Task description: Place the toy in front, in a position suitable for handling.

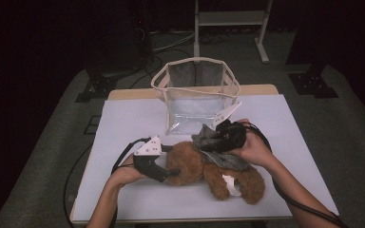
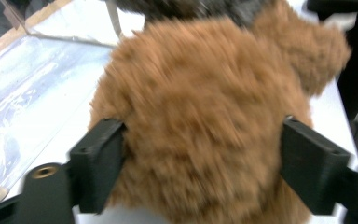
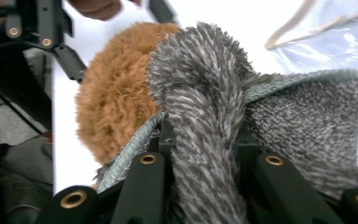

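We are clamping left gripper [image 2: 200,168] around brown teddy bear [image 1: 204,168] head; right gripper [image 3: 205,154] pinching its grey fuzzy garment [image 3: 214,107]; bear lying just in front of clear bag [image 1: 195,95]
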Demonstrator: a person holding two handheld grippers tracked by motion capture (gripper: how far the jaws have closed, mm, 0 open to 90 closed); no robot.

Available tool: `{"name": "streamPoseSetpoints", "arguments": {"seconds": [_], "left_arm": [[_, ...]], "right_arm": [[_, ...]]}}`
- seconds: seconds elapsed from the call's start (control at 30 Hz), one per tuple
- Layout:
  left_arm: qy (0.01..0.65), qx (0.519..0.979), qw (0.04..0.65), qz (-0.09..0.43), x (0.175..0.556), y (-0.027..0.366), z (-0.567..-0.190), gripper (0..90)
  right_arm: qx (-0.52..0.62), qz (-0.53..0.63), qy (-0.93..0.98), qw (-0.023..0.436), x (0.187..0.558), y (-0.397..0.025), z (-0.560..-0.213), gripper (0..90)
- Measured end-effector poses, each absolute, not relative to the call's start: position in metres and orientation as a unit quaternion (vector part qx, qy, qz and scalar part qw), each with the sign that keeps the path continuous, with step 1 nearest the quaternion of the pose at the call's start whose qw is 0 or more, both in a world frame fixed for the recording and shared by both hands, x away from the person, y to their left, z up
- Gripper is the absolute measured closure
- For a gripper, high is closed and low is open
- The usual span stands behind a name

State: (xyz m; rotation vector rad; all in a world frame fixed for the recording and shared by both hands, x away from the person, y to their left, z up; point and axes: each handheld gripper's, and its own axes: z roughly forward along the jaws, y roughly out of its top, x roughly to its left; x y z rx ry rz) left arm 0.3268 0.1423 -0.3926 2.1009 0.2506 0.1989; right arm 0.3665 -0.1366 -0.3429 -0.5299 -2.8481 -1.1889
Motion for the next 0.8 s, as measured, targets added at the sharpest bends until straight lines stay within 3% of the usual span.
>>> {"name": "streamPoseSetpoints", "arguments": {"seconds": [0.1,0.37,0.6,0.8], "left_arm": [[0.098,0.870,0.478,0.075,0.326,0.133,-0.393,10.8],[0.072,0.877,0.468,0.080,0.319,0.131,-0.396,20.0],[0.043,0.884,0.458,0.087,0.315,0.135,-0.397,20.1],[0.046,0.884,0.458,0.084,0.315,0.135,-0.395,16.6]], "right_arm": [[-0.153,-0.383,-0.911,0.016,0.353,-0.133,-0.344,72.1],[-0.166,-0.400,-0.901,0.014,0.355,-0.154,-0.330,72.0],[-0.209,-0.414,-0.886,-0.015,0.368,-0.196,-0.319,71.9],[-0.220,-0.414,-0.883,-0.002,0.361,-0.214,-0.325,71.8]]}}
